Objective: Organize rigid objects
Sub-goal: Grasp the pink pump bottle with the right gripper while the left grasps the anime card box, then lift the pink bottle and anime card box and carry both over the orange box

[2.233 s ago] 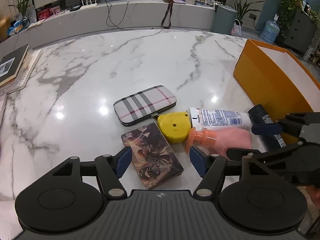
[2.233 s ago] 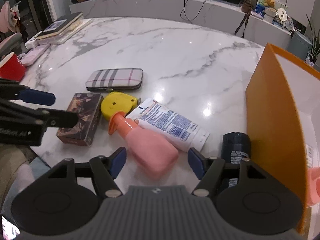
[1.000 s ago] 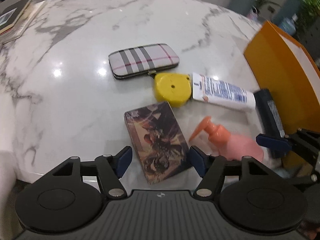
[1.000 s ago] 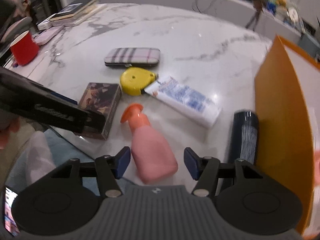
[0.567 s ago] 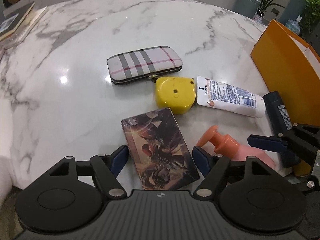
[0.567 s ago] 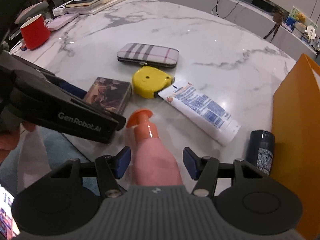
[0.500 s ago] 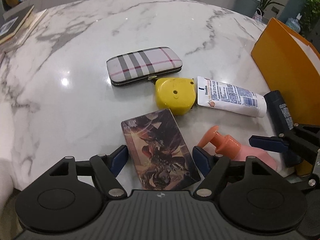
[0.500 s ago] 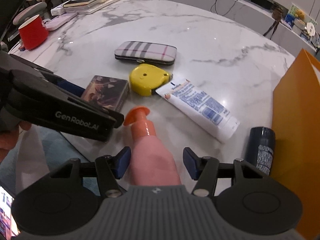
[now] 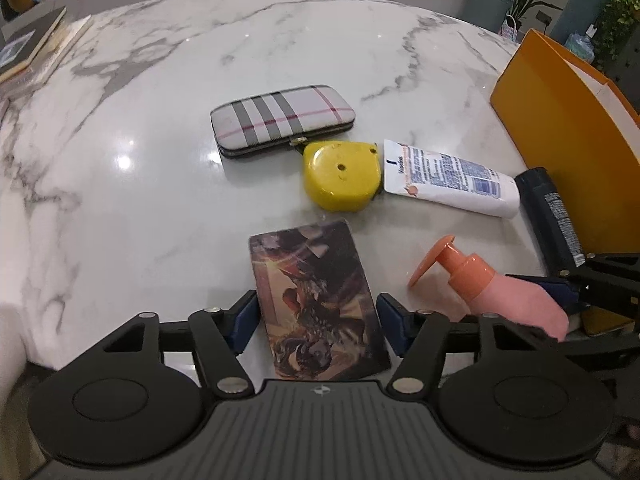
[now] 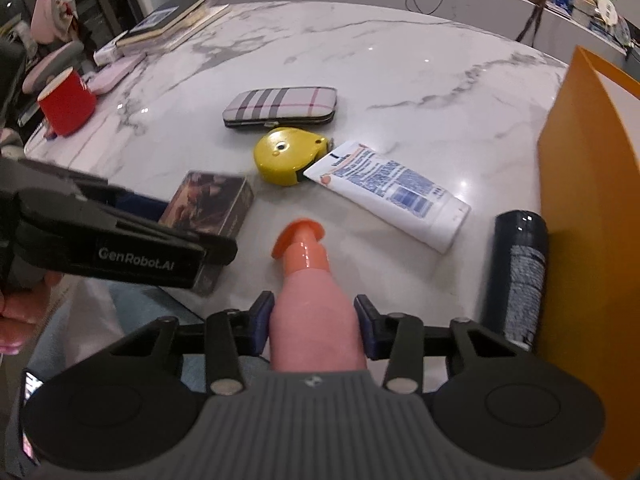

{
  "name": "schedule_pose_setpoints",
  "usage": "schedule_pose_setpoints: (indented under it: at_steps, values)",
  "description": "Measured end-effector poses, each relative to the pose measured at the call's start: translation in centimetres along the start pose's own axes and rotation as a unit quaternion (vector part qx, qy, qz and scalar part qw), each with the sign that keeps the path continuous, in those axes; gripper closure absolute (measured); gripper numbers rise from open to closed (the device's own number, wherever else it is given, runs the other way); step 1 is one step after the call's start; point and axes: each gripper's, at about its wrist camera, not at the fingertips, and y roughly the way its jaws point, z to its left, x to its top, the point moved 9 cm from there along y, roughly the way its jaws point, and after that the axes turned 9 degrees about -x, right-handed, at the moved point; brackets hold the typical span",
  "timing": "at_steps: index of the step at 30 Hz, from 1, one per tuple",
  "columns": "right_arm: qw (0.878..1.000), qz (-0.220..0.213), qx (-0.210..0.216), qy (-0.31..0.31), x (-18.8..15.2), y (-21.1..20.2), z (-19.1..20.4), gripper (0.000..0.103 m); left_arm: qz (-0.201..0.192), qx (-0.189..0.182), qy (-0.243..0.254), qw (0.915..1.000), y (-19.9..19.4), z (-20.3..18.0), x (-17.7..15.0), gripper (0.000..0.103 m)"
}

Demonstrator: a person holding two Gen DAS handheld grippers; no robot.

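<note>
My left gripper (image 9: 316, 320) straddles a dark illustrated card box (image 9: 316, 300) lying at the table's near edge; its blue pads touch the box's sides. My right gripper (image 10: 314, 324) is shut on a pink pump bottle (image 10: 312, 312) with an orange pump head, which also shows in the left wrist view (image 9: 500, 292). Further out lie a plaid case (image 9: 282, 118), a yellow tape measure (image 9: 342, 176), a white lotion tube (image 9: 448, 178) and a dark spray can (image 9: 550, 216). An orange box (image 9: 568, 128) stands at the right.
A red cup (image 10: 66, 106), a pink case and stacked books (image 10: 168, 20) sit at the table's far left. The marble table edge (image 9: 100, 340) runs just under my grippers. The spray can (image 10: 520, 272) lies against the orange box wall (image 10: 588, 208).
My left gripper moved forward around the card box. My right gripper closed in on the pink bottle and the jaws narrowed onto its body.
</note>
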Motion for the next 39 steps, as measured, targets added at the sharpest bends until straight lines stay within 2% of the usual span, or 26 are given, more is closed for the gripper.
schedule_pose_setpoints:
  at_steps: [4,7,12,16,20,25,28,31,34,35,39]
  values:
    - [1.0,-0.005,0.002,0.012,-0.1,-1.2,-0.4,0.061,0.01,-0.018,-0.016,0.9997,-0.6,-0.7,-0.4,0.033]
    - [1.0,-0.008,0.006,0.018,-0.3,-2.2,-0.7,0.061,0.01,-0.02,-0.006,0.9997,-1.5,-1.8,-0.4,0.034]
    - [0.999,0.021,-0.018,0.023,-2.0,-2.0,-1.8,0.061,0.044,-0.027,0.071,0.9961,-1.2,-4.5,-1.3,0.034]
    - [0.999,0.027,-0.031,0.025,-2.9,-1.6,-2.5,0.061,0.052,-0.013,0.099,0.9936,-0.2,-4.9,-1.9,0.034]
    - [0.999,0.029,-0.025,0.032,-3.0,-1.4,-2.8,0.06,0.056,-0.014,0.086,0.9946,0.1,-4.6,-2.1,0.033]
    - [0.999,0.018,-0.032,0.025,-2.4,-0.9,-2.9,0.057,0.072,-0.005,0.07,0.995,0.7,-4.4,-2.7,0.027]
    - [0.999,0.017,-0.03,0.024,-1.8,-0.4,-3.1,0.057,0.068,0.002,0.078,0.9946,0.7,-4.7,-2.6,0.033]
    - [0.999,0.022,-0.023,0.019,-1.7,0.2,-3.0,0.058,0.07,0.006,0.079,0.9944,0.7,-4.8,-2.6,0.034]
    - [1.0,0.021,-0.017,0.013,-1.5,0.6,-2.9,0.062,0.068,0.007,0.078,0.9946,0.7,-4.8,-2.6,0.035]
    - [1.0,0.017,-0.016,0.011,-1.5,0.6,-2.9,0.067,0.067,0.008,0.078,0.9946,0.6,-4.8,-2.6,0.035]
    - [1.0,-0.006,-0.024,0.013,-1.3,-0.2,-3.0,0.073,0.059,0.007,0.078,0.9952,0.3,-5.1,-2.4,0.036]
